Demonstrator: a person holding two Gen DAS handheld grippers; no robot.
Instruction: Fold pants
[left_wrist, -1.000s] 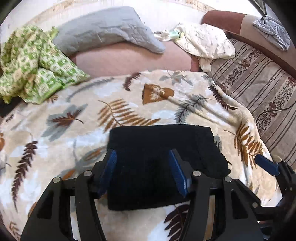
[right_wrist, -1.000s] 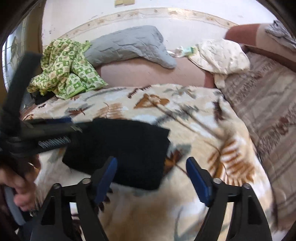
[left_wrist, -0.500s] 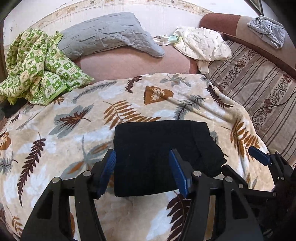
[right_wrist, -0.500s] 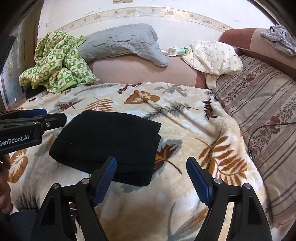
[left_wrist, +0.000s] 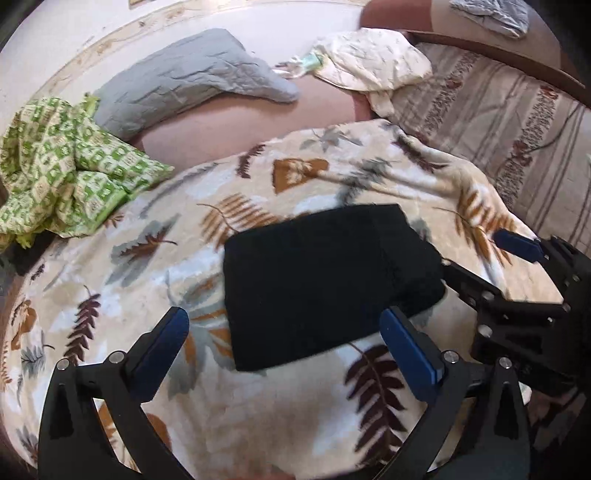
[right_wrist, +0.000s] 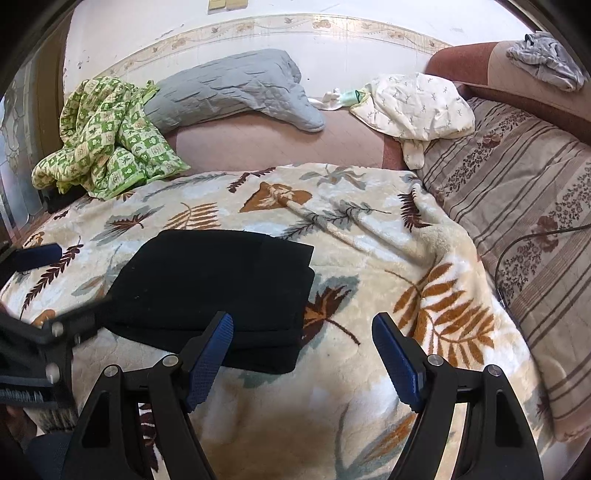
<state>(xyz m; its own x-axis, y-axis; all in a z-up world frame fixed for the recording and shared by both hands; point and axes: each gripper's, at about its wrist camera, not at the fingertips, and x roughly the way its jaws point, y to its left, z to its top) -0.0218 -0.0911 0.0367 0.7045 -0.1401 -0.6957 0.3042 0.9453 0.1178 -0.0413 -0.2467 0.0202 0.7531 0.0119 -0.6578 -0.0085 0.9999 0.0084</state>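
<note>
The black pants (left_wrist: 325, 280) lie folded into a compact rectangle on the leaf-patterned blanket (left_wrist: 184, 229); they also show in the right wrist view (right_wrist: 218, 291). My left gripper (left_wrist: 291, 350) is open and empty, hovering at the near edge of the pants. My right gripper (right_wrist: 303, 358) is open and empty, just right of the pants' near corner. The right gripper also shows at the right edge of the left wrist view (left_wrist: 524, 288), and the left gripper at the left edge of the right wrist view (right_wrist: 33, 332).
A green checkered cloth (right_wrist: 107, 140) lies at the back left. A grey quilted pillow (right_wrist: 232, 88) and a cream cloth (right_wrist: 413, 103) lie at the back. A striped sofa cushion (right_wrist: 524, 206) with a black cable (right_wrist: 517, 243) is on the right.
My left gripper has opened wider and pulled back from over the pants. The right gripper has stayed open and drawn slightly back. The pants lie still.
</note>
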